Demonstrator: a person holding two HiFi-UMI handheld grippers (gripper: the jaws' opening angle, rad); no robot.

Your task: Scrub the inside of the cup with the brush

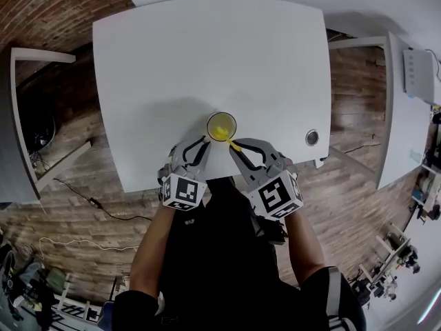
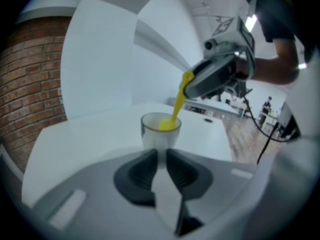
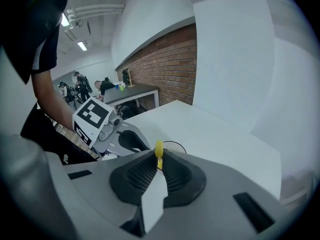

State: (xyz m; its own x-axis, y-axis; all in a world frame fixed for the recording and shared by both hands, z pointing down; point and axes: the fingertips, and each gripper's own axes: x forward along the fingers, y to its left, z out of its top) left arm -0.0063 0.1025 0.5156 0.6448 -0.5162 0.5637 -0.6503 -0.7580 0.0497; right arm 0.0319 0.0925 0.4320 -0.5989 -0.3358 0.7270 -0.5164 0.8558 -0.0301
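A pale cup (image 1: 221,126) (image 2: 160,130) stands on the white table (image 1: 207,54) near its front edge. The yellow brush (image 1: 222,131) (image 2: 175,110) leans into it, head down inside the cup. My right gripper (image 1: 238,145) (image 3: 158,155) is shut on the brush's handle (image 3: 158,148), coming in from the cup's right. At the cup's near left side my left gripper (image 1: 204,138) (image 2: 161,154) has its jaws drawn close together on a pale part of the cup. The cup's lower half is hidden behind those jaws.
A round cable hole (image 1: 312,137) sits in the table to the right of the cup. Other desks flank the table at left (image 1: 15,116) and right (image 1: 406,102). Cables (image 1: 103,209) trail on the wooden floor. A brick wall (image 2: 30,84) stands behind.
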